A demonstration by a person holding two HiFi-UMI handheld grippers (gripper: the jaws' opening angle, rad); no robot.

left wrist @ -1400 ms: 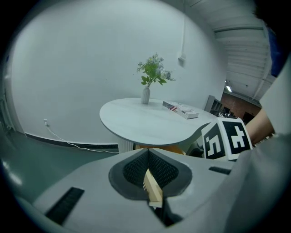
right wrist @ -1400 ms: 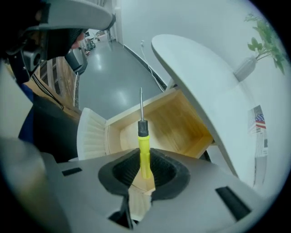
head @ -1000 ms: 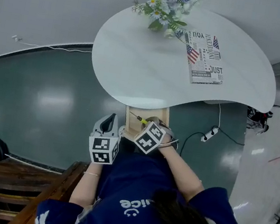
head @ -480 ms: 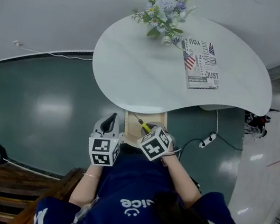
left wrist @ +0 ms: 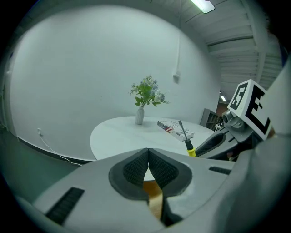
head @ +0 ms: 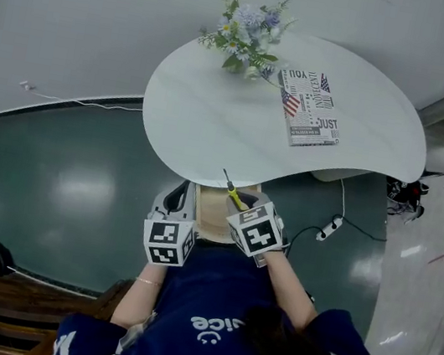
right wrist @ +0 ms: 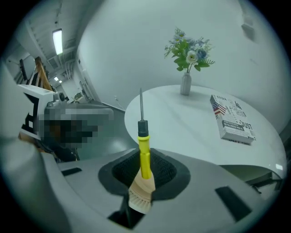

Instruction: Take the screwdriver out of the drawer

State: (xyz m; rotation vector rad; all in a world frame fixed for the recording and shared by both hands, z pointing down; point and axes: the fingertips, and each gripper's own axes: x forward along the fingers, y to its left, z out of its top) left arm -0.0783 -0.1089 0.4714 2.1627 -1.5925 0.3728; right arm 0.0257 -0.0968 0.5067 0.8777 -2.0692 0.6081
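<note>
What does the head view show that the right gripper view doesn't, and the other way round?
Only the head view: the wooden drawer pulled out under the table's edge, and a power strip on the floor.
Only the right gripper view: the right gripper with its jaws closed on the yellow handle of the screwdriver, shaft pointing up.
Both: the screwdriver, the white table, the flowers and the book.

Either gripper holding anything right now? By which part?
The right gripper grips the screwdriver by its handle, shaft pointing out past the jaws. The left gripper is shut on nothing.
</note>
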